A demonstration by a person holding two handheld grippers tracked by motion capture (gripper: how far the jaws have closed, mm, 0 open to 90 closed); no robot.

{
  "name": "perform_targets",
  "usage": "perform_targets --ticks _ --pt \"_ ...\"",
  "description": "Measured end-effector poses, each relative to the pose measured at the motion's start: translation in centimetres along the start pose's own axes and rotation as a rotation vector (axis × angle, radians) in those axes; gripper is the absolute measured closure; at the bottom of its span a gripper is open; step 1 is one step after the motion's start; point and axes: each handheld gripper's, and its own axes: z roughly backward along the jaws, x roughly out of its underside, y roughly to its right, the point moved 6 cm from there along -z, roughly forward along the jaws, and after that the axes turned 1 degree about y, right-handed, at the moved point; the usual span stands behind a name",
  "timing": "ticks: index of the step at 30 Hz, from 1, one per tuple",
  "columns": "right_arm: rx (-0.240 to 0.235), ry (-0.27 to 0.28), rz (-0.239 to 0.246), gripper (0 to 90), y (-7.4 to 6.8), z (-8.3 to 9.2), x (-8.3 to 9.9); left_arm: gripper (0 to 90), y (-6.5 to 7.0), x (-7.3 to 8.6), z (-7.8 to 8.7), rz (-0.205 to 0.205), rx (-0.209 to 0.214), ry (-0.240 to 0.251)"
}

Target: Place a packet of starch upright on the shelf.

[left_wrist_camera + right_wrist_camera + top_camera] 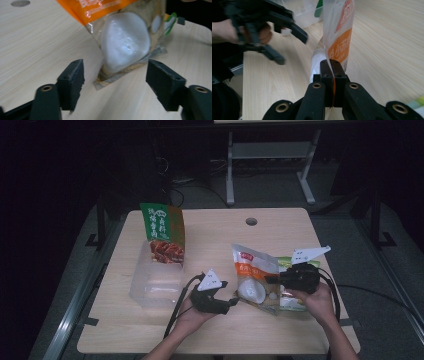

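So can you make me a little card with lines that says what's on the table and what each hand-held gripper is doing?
Table: light wood table
Orange snack bag: orange bag, tilted up off the table
Right hand-held gripper: shut on the orange bag's edge
Left hand-held gripper: open, the bag's lower corner in front of it, not touching
Clear box: clear plastic box, left of the grippers
Green bag: green bag, standing at the box
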Motion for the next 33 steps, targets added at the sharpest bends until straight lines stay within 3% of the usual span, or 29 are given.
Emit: perform_targets --ticks 2,7,13,20,33 --pt "0.001 0.001 0.014 89.6 -0.1 0.0 0.0 37.3 -0.4 0.0 -0.6 0.04 0.033 0.005" --pt "-0.023 0.012 0.04 89.6 -0.4 0.0 0.0 45.1 -0.4 -0.8 -1.8 0.062 0.081 0.023" --pt "-0.025 0.006 0.062 89.6 -0.8 -0.2 0.1 63.1 -0.3 -1.3 -2.5 0.077 0.116 0.033" --pt "-0.019 -0.018 0.078 89.6 -0.9 -0.9 0.1 85.5 -0.5 -1.3 -2.3 0.075 0.107 0.033" --pt "-0.01 -0.008 -0.005 89.3 -0.3 -2.9 -0.5 89.5 -1.0 -0.8 -0.8 0.064 -0.008 0.042"
